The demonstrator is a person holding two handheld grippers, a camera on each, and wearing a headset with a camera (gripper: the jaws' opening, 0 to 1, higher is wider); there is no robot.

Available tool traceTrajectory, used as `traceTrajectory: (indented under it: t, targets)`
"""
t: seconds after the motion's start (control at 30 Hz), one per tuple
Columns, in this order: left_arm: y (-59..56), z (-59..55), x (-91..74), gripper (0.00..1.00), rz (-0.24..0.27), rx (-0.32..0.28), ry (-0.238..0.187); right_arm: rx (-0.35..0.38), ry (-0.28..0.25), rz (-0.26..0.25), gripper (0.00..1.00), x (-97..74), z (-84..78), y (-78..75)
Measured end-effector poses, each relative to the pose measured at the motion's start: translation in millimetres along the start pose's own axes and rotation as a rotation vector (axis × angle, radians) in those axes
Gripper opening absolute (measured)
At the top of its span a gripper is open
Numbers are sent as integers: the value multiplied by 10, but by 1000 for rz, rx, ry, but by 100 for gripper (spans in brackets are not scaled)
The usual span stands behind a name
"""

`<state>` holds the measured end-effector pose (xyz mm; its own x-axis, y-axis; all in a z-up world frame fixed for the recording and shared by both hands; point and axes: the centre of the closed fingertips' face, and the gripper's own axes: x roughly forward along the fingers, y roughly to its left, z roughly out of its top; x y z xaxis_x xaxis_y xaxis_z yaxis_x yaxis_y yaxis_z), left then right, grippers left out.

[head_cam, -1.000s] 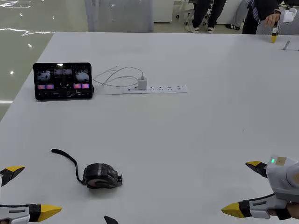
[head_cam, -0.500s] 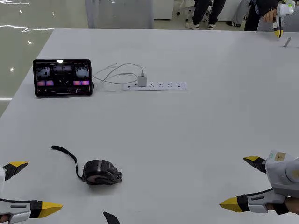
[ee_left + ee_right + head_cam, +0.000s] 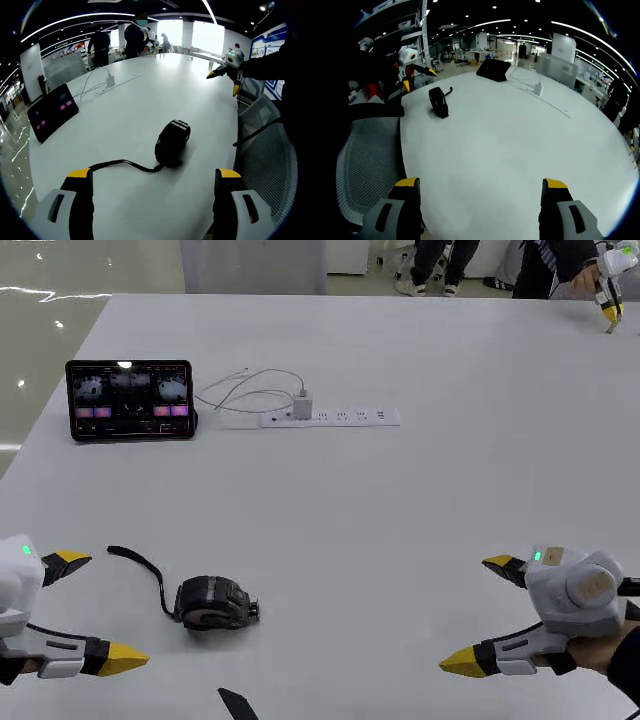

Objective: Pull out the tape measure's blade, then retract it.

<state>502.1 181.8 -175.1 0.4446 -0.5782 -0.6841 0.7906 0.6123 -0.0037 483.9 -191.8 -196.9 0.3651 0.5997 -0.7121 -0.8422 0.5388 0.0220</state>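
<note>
Two grippers: you hold both over the white table, one at each side, well apart from each other.
Left gripper: your jaws stand wide apart, yellow tips forward, with nothing gripped between them.
Right gripper: your jaws are spread just as wide and hold nothing. Its tips point across the table toward your left gripper.
Tape measure: the dark case lies on the table just ahead of your left gripper's tips, on the side toward your right gripper. It touches neither gripper and is well apart from the right one. In the left gripper view it sits between your two jaws, a little beyond them.
Strap: the black wrist loop trails from the case along the table toward your left gripper's farther jaw, near that tip but apart from it.
Tablet: it stands propped with its screen lit, far ahead of your left gripper.
Power strip: it lies far ahead, between the lines of your two grippers. A white charger is plugged into it, and a white cable loops beside it.
</note>
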Motion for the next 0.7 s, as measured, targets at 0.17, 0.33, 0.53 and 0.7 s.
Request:
traceTrajectory:
  t: [0.17,0.33,0.53,0.7]
  targets:
    - [-51,77,79,98,-41,33,13,-11,-21,23,99,105,147,33]
    - [-102,142,148,98,-80,85,42,-53,-19,58,99,208,252,106]
    - [-154,194,224,97,-121,150,79,-87,-13,84,99,295,338,129]
    - [-204,244,300,97,-155,211,110,-114,-9,99,99,346,422,139]
